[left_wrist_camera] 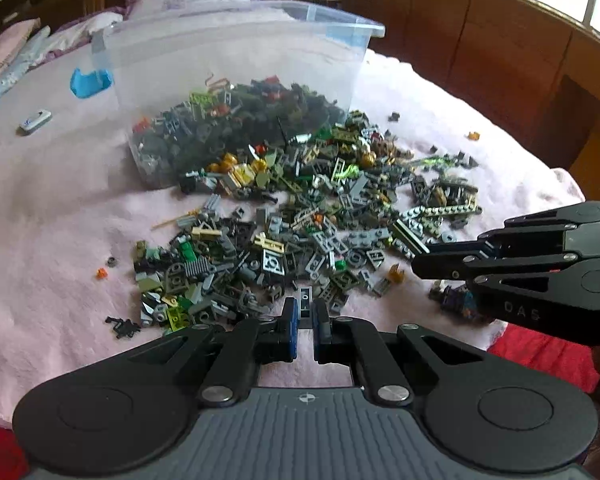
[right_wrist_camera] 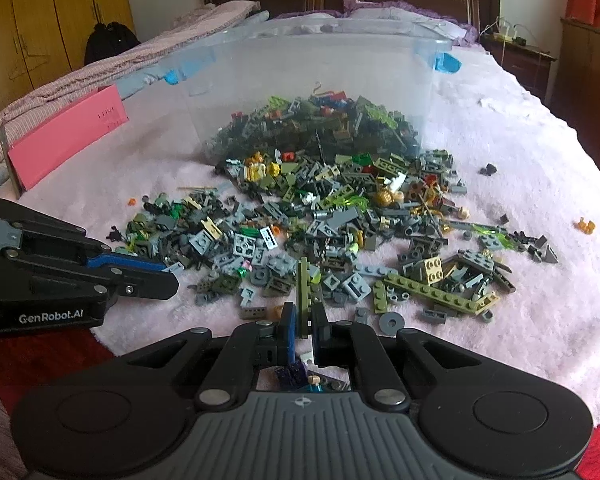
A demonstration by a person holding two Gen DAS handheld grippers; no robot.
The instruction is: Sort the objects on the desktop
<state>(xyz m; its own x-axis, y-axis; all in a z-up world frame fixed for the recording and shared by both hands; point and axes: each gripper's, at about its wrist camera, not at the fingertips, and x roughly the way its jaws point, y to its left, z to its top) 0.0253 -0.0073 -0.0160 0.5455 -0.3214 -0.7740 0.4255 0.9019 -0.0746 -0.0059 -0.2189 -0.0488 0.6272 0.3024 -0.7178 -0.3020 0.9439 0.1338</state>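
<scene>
Right wrist view: I had the right gripper (right_wrist_camera: 303, 322) pinching an olive plate (right_wrist_camera: 302, 296); left gripper (left_wrist_camera: 305, 316) pinched a grey plate (left_wrist_camera: 305, 295).

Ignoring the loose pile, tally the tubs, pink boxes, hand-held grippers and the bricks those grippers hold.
Clear tub: 1
Pink box: 1
Hand-held grippers: 2, left hand-held gripper and right hand-held gripper
Held bricks: 2, dark grey piece and olive plate
Total: 6
</scene>
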